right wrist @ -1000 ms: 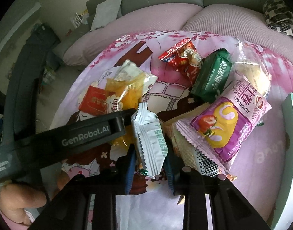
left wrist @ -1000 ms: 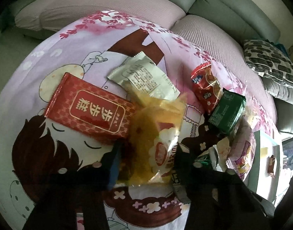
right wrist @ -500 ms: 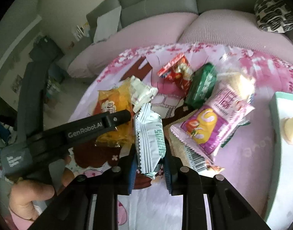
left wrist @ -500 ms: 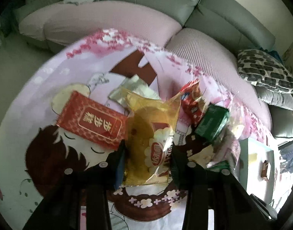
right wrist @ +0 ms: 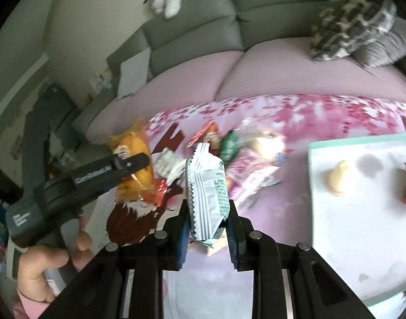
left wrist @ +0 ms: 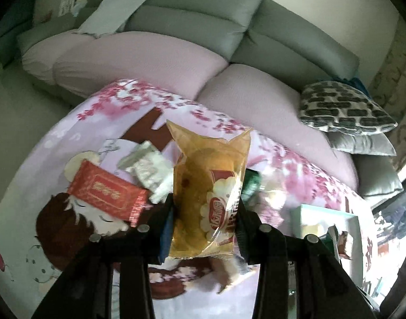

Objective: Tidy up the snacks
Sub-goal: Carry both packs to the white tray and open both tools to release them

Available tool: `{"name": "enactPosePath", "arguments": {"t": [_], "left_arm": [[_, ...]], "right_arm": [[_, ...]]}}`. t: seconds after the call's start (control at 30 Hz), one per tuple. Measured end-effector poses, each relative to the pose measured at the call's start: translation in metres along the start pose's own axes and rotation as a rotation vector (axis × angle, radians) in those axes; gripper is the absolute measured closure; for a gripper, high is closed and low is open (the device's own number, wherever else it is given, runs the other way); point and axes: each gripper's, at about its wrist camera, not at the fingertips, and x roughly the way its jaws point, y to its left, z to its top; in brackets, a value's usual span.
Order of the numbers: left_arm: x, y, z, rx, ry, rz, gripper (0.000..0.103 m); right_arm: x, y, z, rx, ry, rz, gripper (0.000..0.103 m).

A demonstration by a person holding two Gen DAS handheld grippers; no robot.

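Pinching a translucent yellow plastic cake packet (left wrist: 206, 199), the left gripper (left wrist: 203, 220) fills the lower centre of its view, with a flat red foil packet (left wrist: 107, 191) at left on the pink cartoon-print cloth (left wrist: 56, 143). In the right view, the right gripper (right wrist: 206, 235) clamps an upright white-and-green crinkle-edged wrapper (right wrist: 206, 186) at lower centre (other snacks blurred behind); a mint-rimmed white tray (right wrist: 362, 186) sits at right.

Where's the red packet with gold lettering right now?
In the left wrist view the red packet lies flat on the pink cloth, left of the left gripper, with the white wrapper overlapping its upper right corner.
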Motion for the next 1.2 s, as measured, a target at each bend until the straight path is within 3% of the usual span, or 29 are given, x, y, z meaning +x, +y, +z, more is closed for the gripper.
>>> {"name": "enactPosePath", "arguments": {"t": [0.37,0.83,1.2], "left_arm": [[0.004,-0.077,-0.018,0.159,0.022,-0.046,0.061],[0.005,-0.183,-0.068,0.418,0.080,-0.179,0.061],[0.020,-0.213,-0.100,0.512,0.146,-0.190,0.061]], "right_arm": [[-0.038,-0.065,0.009,0.148,-0.090,-0.094,0.076],[-0.112,-0.167,0.007,0.367,-0.234,-0.318,0.076],[-0.135,-0.202,0.000,0.466,-0.259,-0.393,0.076]]}}
